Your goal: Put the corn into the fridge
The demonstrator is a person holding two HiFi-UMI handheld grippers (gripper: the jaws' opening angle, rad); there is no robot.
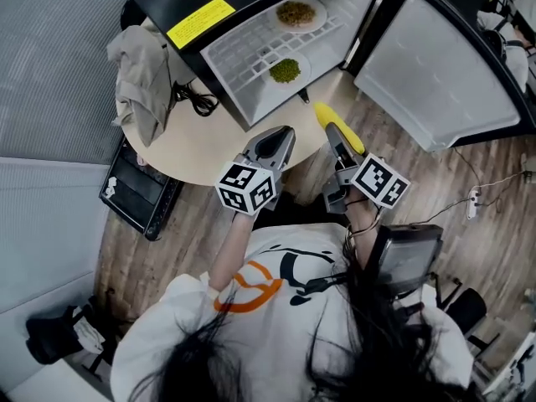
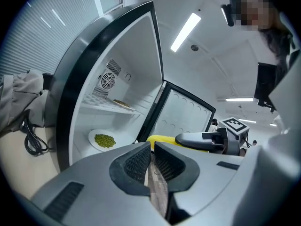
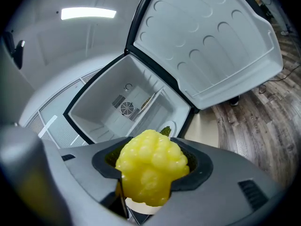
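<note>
A yellow corn cob sticks out of my right gripper, whose jaws are shut on it just in front of the open fridge. In the right gripper view the corn fills the jaws of my right gripper, with the fridge's white inside straight ahead. My left gripper hangs beside it over the table edge, shut and holding nothing. From the left gripper view, the corn shows to the right, near the fridge opening.
In the fridge, one plate of green food lies on the bottom and another on the wire shelf. Its door stands swung out to the right. A grey cloth and black cable lie on the round table.
</note>
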